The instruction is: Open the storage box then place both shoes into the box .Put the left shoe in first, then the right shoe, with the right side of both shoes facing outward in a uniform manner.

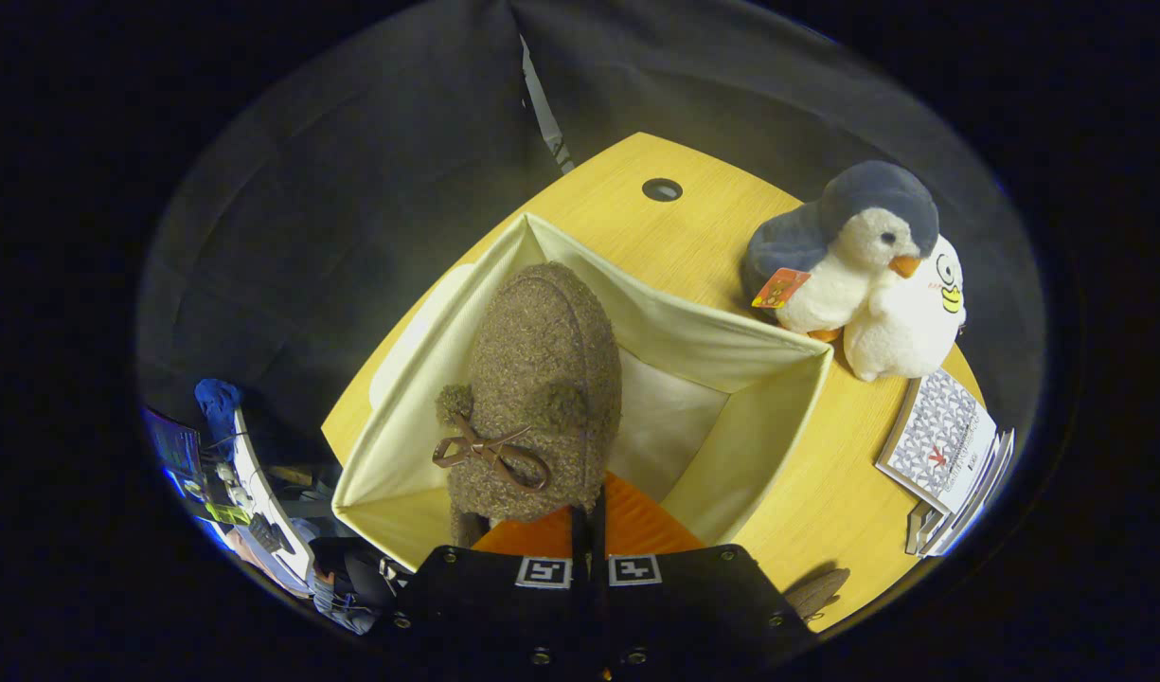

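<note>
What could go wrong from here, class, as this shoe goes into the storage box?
1. The gripper holds the brown fuzzy shoe by its rear rim alone, jaws nearly together; it could tip or slip.
2. The storage box has soft fabric walls; the shoe's toe could snag and fold the near wall inward.
3. A second shoe lies at the table edge and could be knocked off.

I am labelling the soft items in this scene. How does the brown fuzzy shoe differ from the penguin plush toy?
The brown fuzzy shoe hangs over the open storage box, held by the closed tool; the penguin plush toy sits free on the wooden table beside the box. The shoe is plain brown with a bow; the penguin is grey and white with an orange beak. Both look soft.
</note>
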`<state>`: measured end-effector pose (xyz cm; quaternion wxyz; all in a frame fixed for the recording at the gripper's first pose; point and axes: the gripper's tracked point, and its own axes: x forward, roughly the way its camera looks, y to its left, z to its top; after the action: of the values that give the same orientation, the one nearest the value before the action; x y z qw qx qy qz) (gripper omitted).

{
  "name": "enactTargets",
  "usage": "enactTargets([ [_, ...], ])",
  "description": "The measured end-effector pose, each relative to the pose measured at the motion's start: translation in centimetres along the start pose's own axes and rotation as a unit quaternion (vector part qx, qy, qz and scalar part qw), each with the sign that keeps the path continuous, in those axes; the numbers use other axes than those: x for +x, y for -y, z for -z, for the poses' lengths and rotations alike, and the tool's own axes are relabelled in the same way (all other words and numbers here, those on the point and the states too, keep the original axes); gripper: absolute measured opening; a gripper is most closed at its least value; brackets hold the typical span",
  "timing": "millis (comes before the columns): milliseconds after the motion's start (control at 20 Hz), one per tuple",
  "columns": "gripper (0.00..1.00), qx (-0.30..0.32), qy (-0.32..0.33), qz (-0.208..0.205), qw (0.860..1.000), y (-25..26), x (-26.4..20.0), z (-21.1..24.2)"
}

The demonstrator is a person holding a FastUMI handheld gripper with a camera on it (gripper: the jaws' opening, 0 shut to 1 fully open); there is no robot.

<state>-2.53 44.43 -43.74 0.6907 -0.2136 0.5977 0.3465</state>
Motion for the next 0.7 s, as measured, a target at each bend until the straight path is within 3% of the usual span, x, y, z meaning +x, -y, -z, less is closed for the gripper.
enactTargets([
  [150,0.01,0.011,-0.004,0.001,1.000,-0.1,1.0,-0.2],
  [200,0.01,0.020,0.000,-0.016,1.000,-0.7,0.7,-0.5],
  [300,0.16,0.024,0.015,-0.017,0.999,-0.9,0.0,-1.1],
  [450,0.73,0.015,0.049,-0.002,0.999,-0.2,-2.7,-2.1],
  [700,0.74,0.031,0.090,-0.025,0.995,0.7,-8.5,-1.9],
])
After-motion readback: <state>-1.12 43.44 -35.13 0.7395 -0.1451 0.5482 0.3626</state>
